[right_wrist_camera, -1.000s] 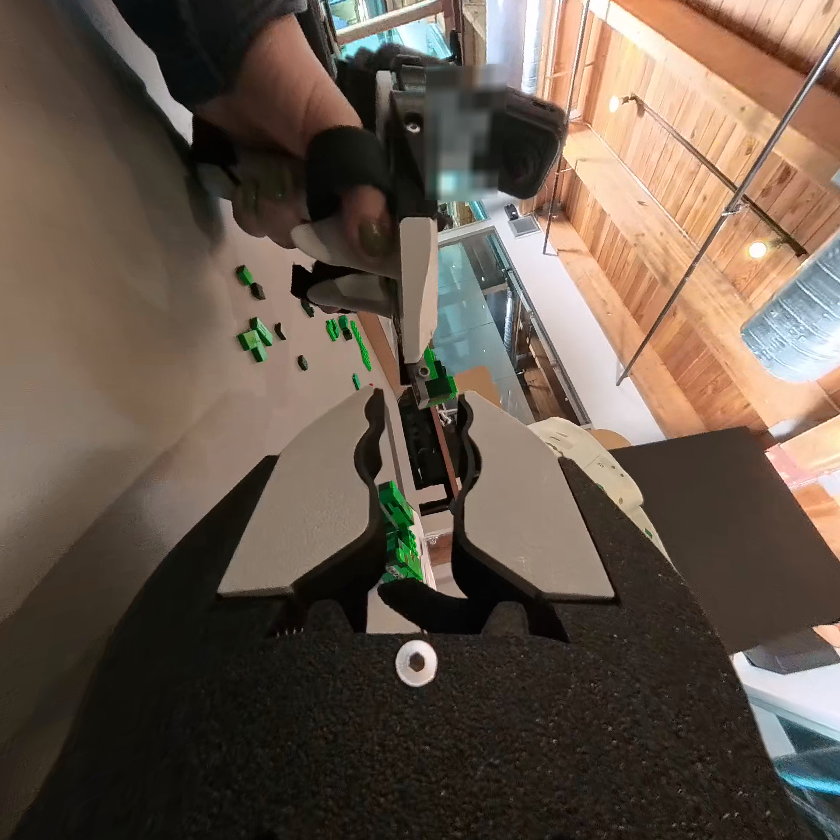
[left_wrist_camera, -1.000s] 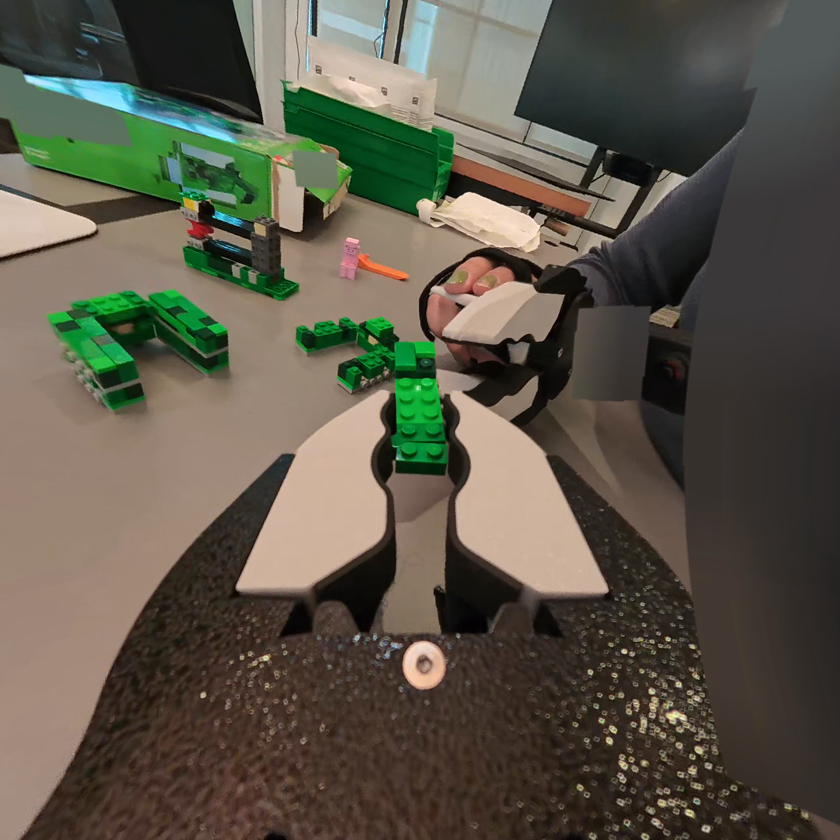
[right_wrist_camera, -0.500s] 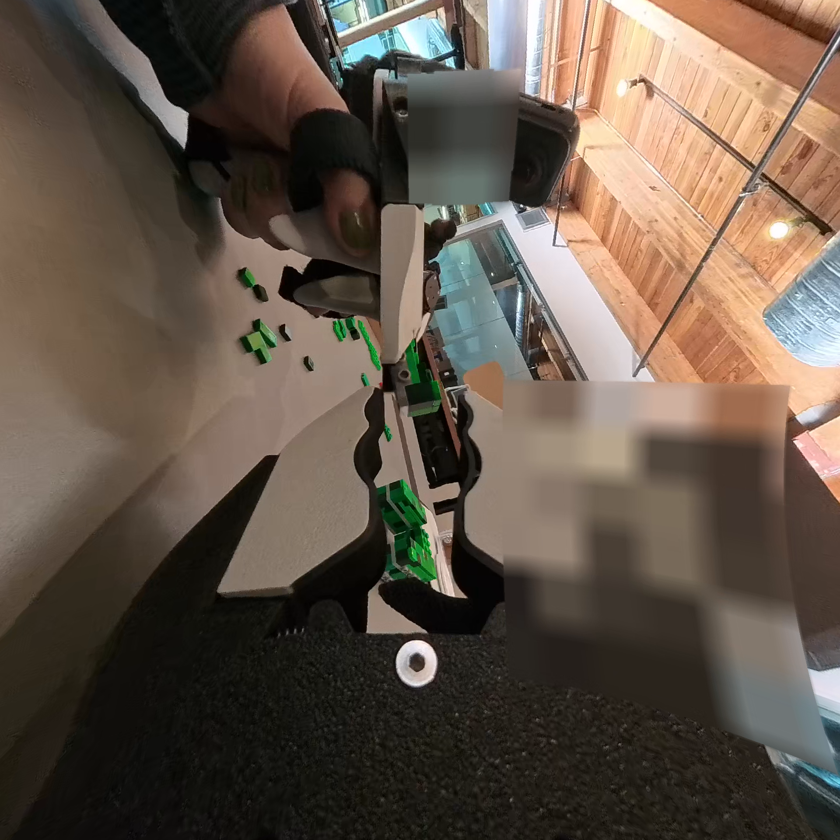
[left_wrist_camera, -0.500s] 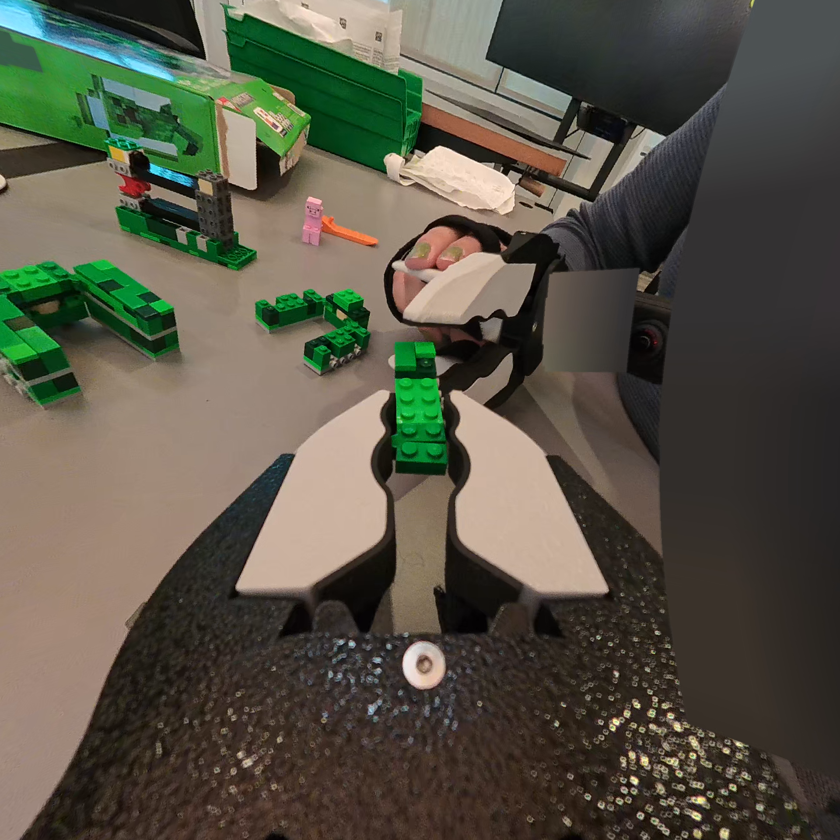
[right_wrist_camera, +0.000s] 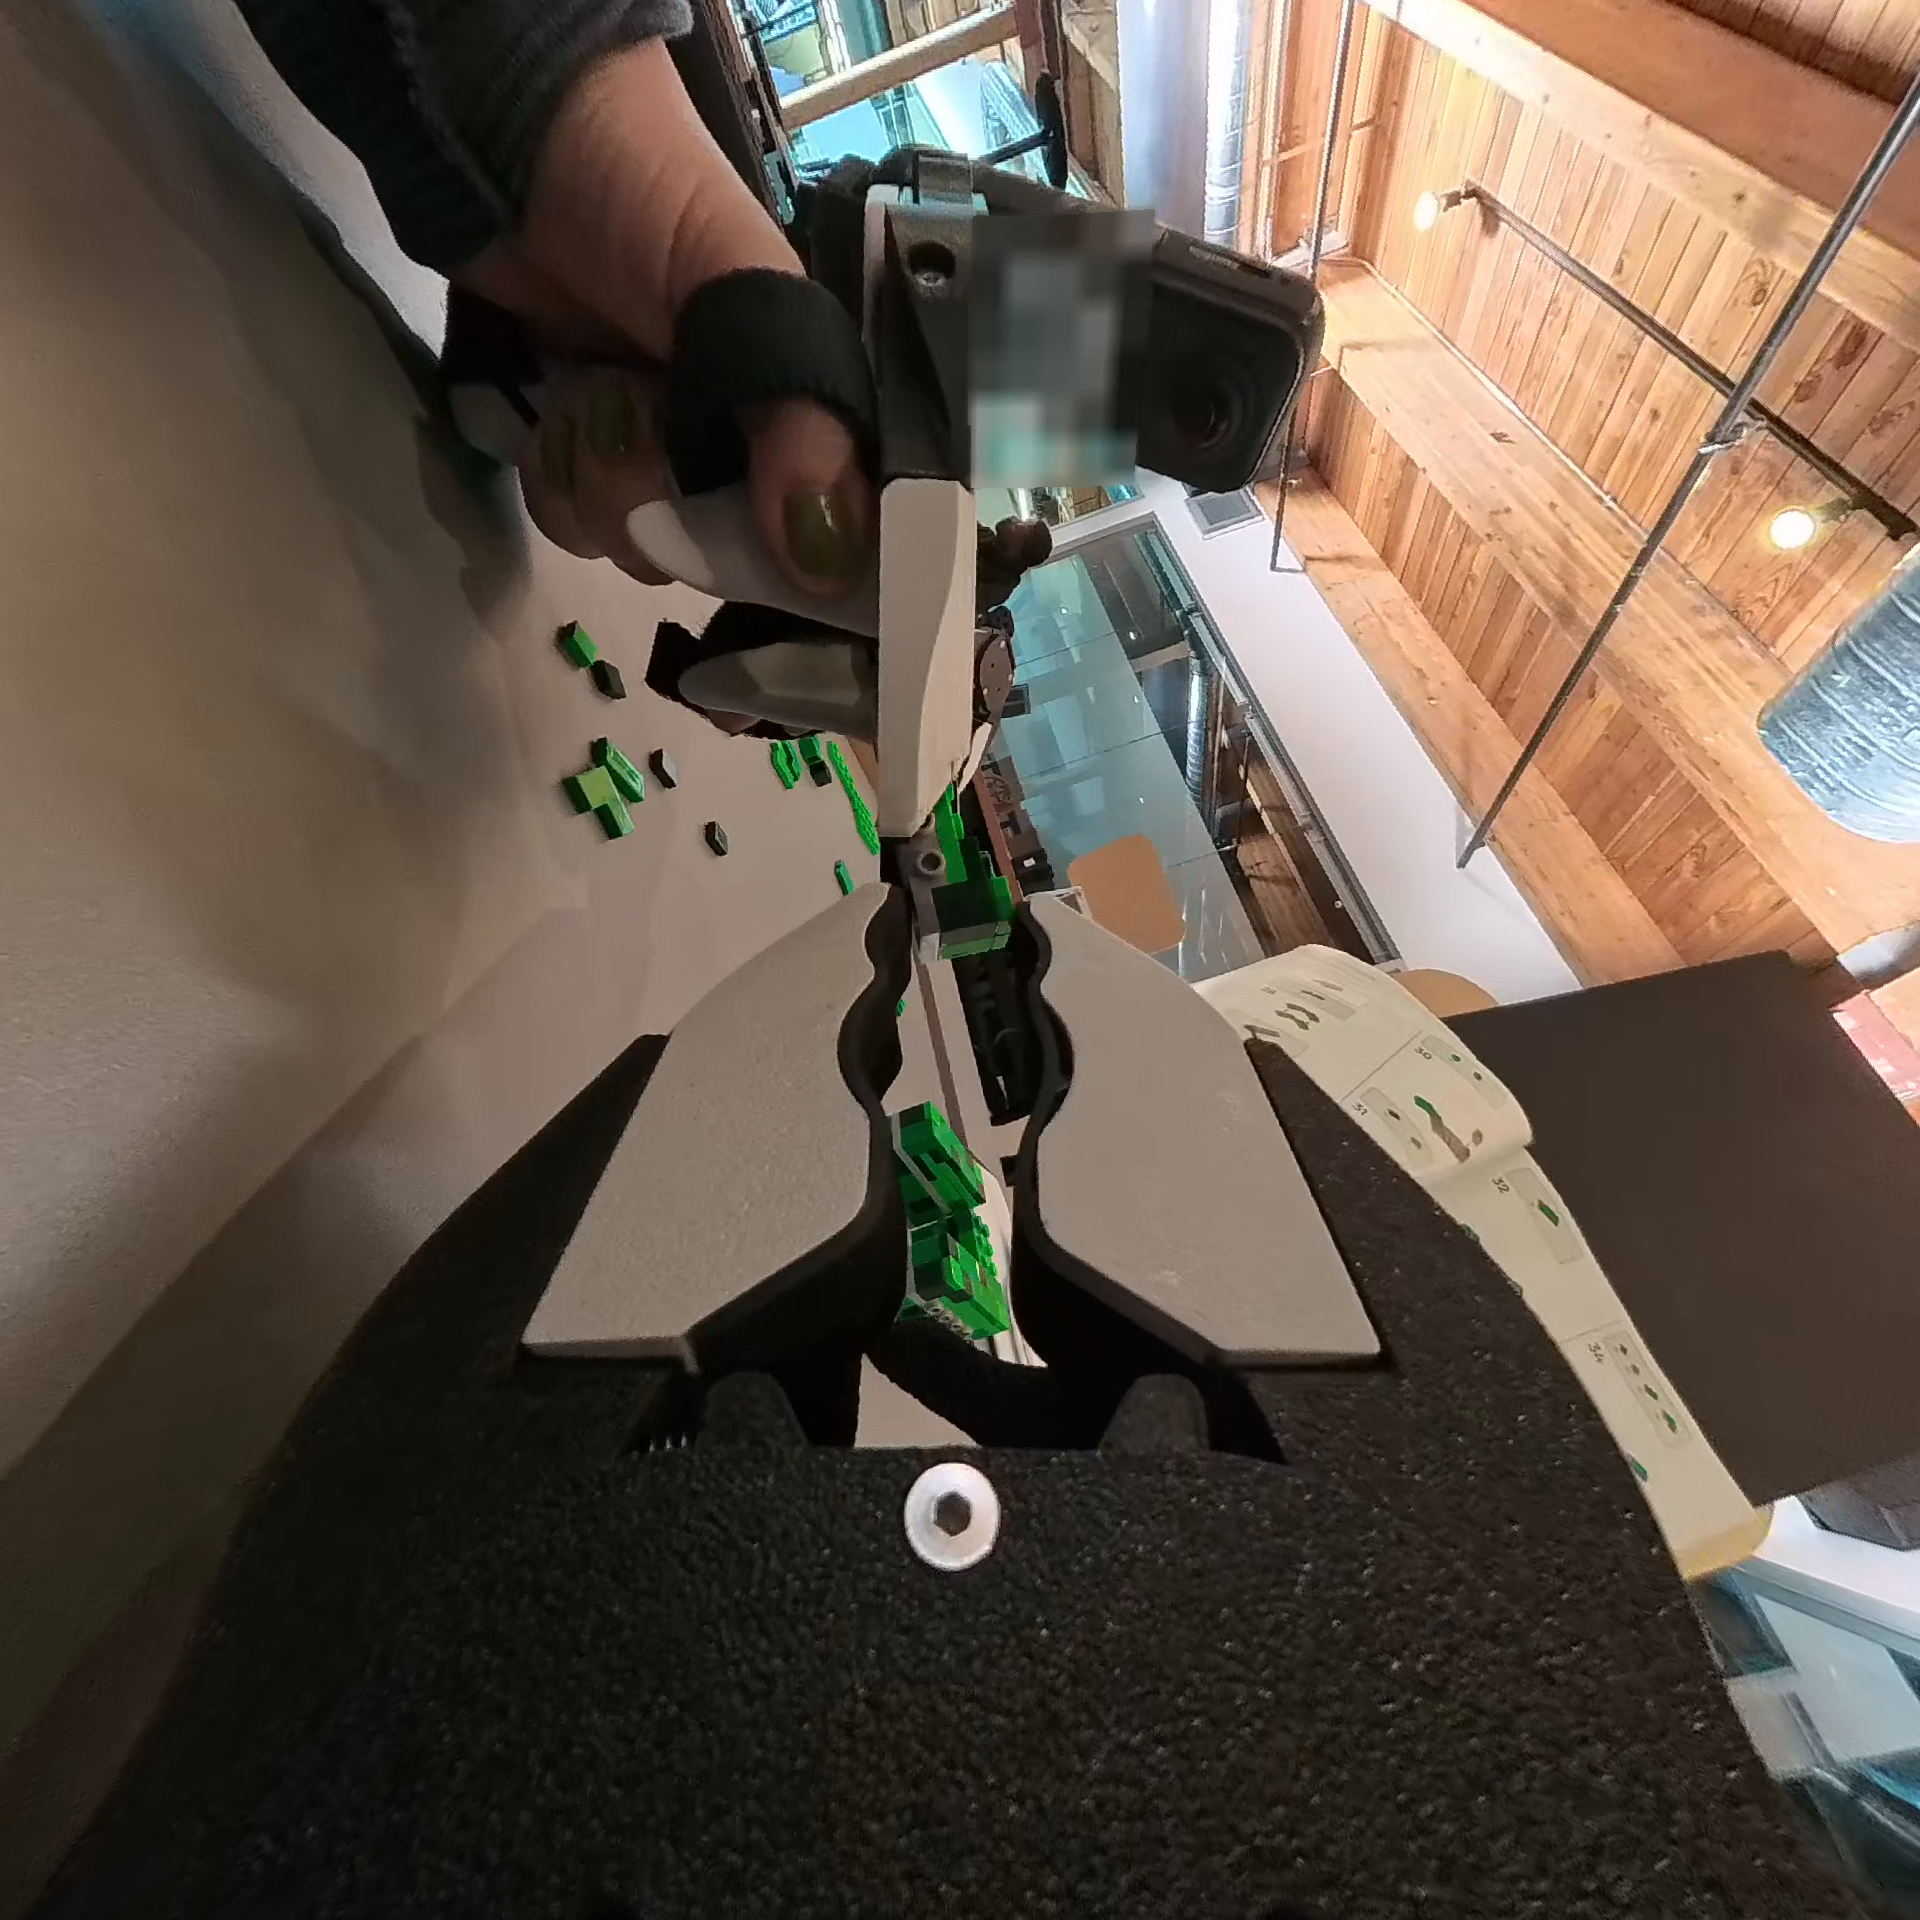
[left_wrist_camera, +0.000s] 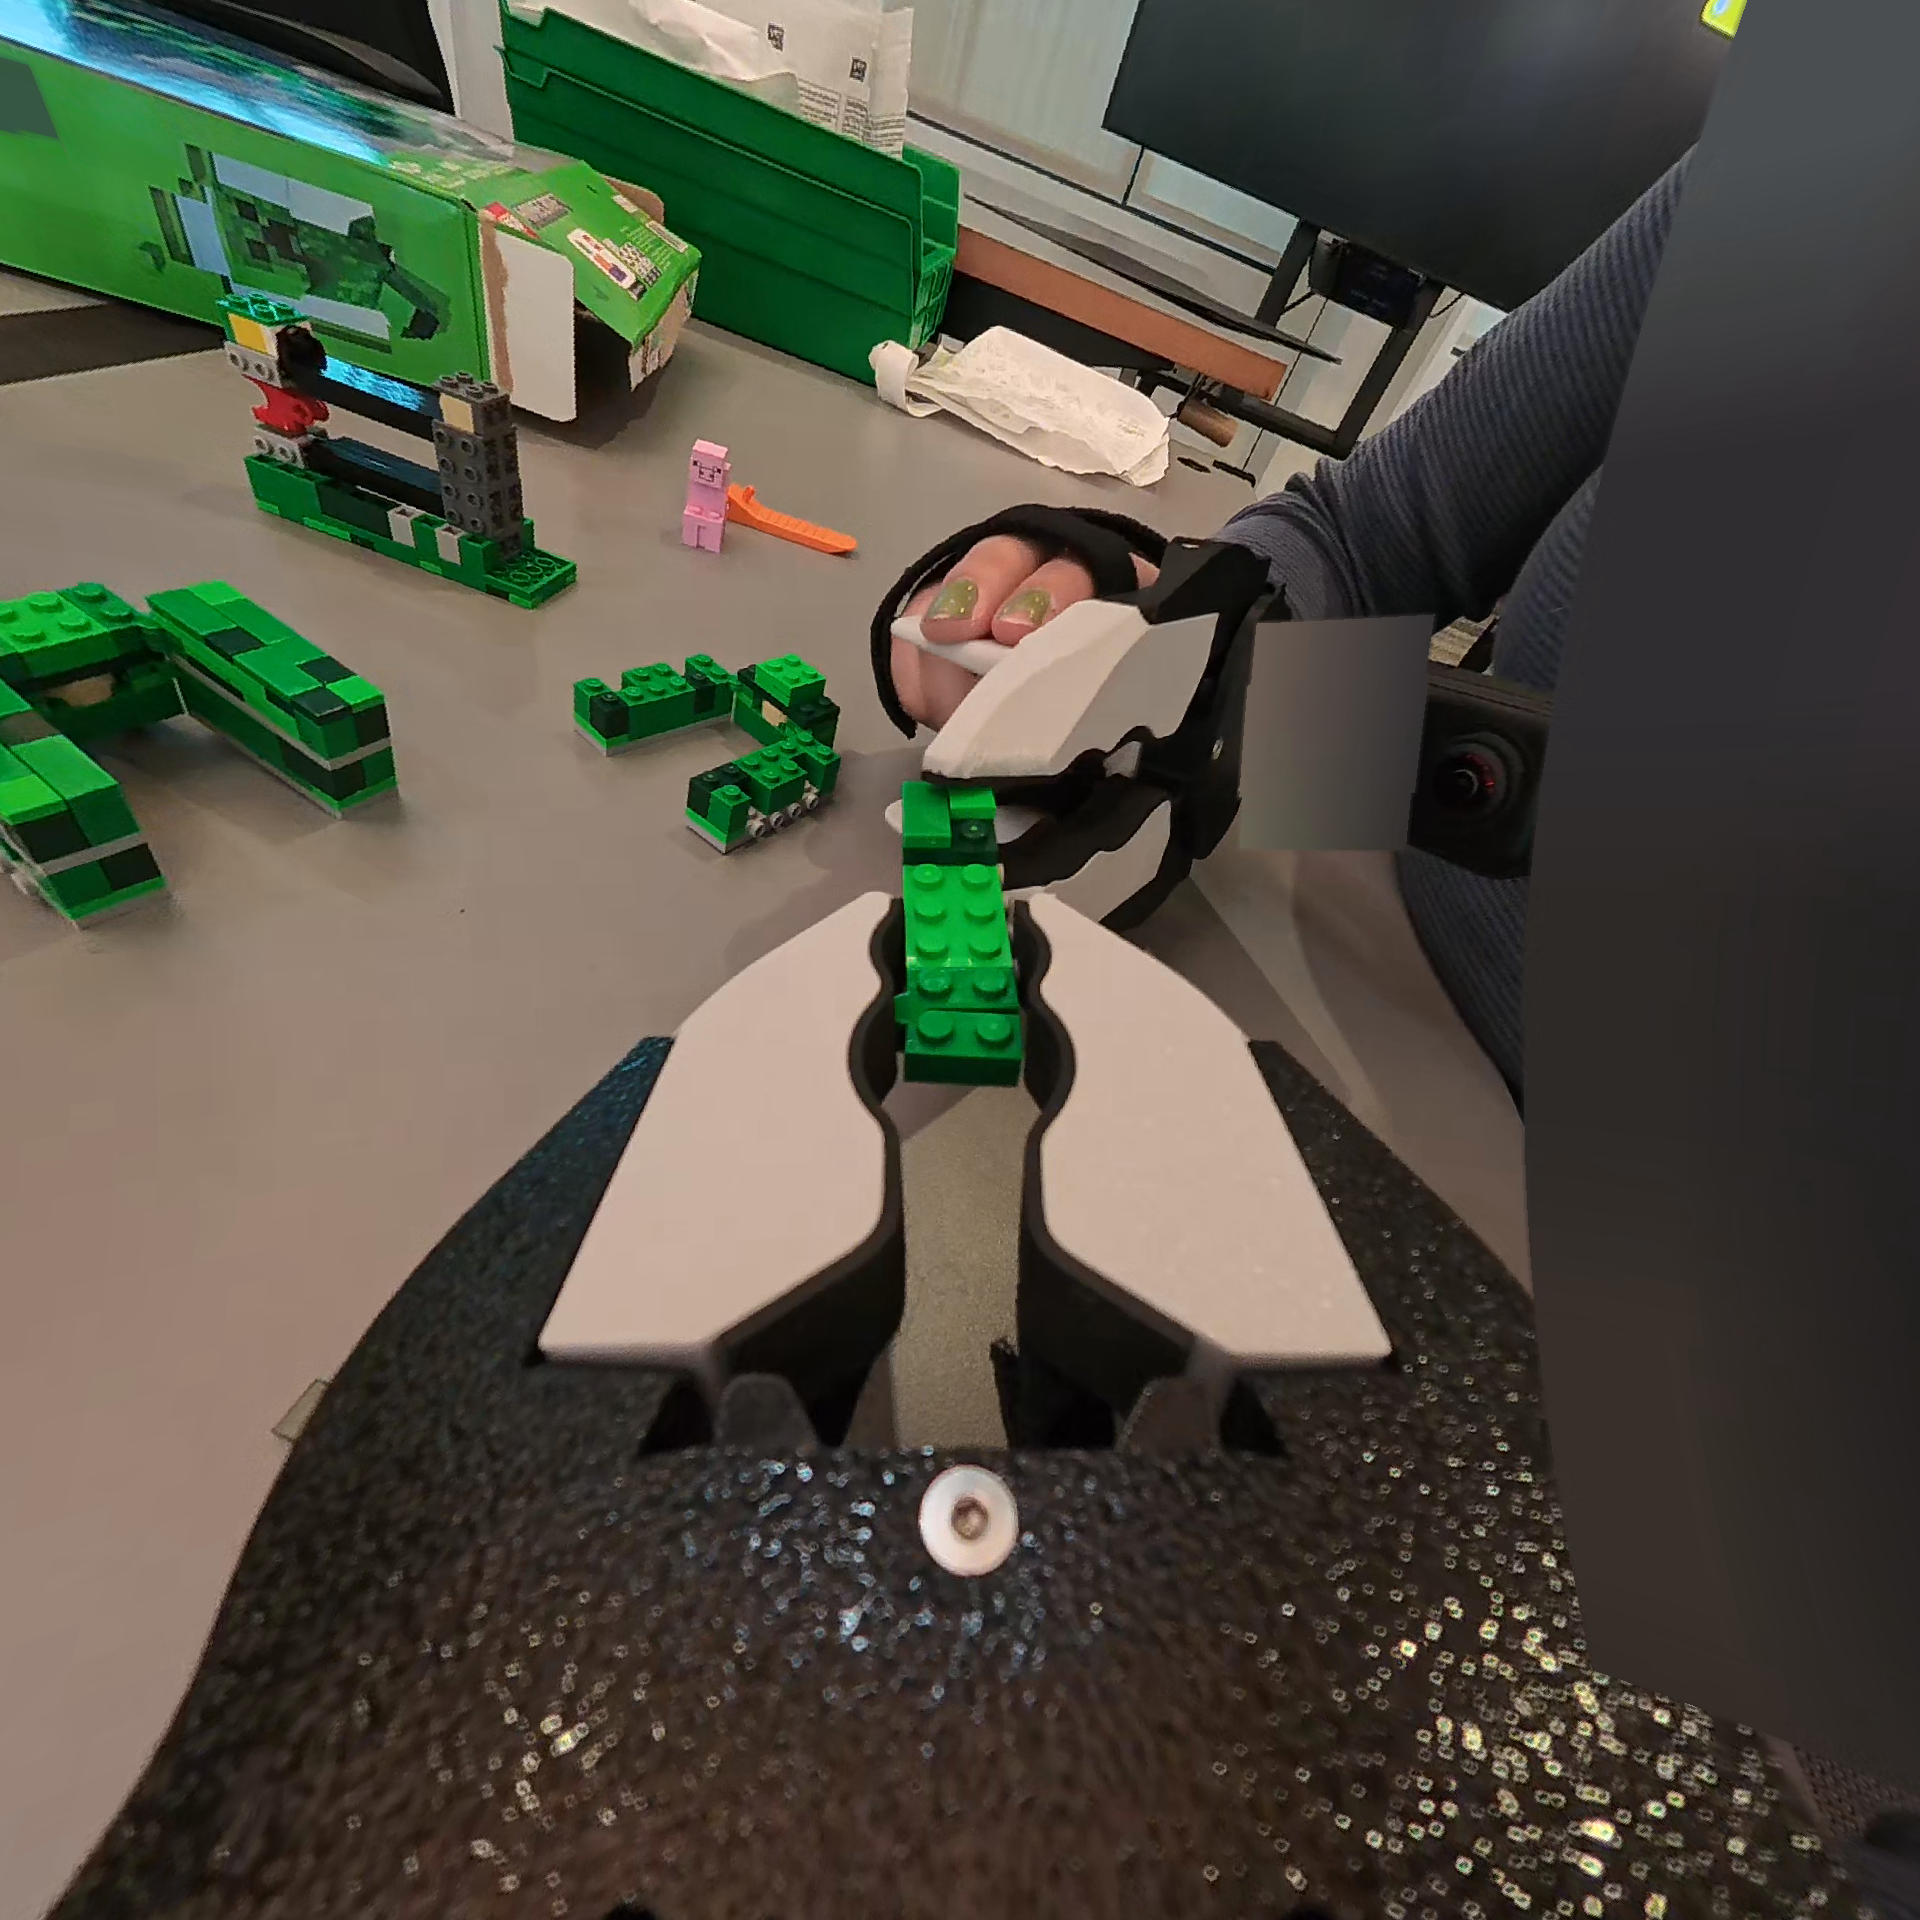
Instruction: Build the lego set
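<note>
My left gripper (left_wrist_camera: 958, 935) is shut on a long green lego assembly (left_wrist_camera: 956, 956) and holds it above the grey table (left_wrist_camera: 364, 1091). The assembly sticks out forward past the fingertips. My right gripper (left_wrist_camera: 951, 800) comes in from the right, and its jaws stand above and below the dark green far end. In the right wrist view the right gripper (right_wrist_camera: 958, 920) has its jaws close against that end block (right_wrist_camera: 966, 914). The left gripper (right_wrist_camera: 925, 675) reaches down from the top there, held by a gloved hand.
On the table stand a green box (left_wrist_camera: 312, 239), a black and grey frame build (left_wrist_camera: 395, 457), a large green build (left_wrist_camera: 239, 686), a small green build (left_wrist_camera: 727, 727), a pink figure (left_wrist_camera: 707, 494) and an orange tool (left_wrist_camera: 795, 530). Loose green bricks (right_wrist_camera: 603, 790) and a booklet (right_wrist_camera: 1455, 1143) lie farther off. My left and right fingertips are right by each other.
The right gripper has moved in onto the far end of the green assembly and its jaws have narrowed around it. The left gripper has kept its grip and shifted a little.
</note>
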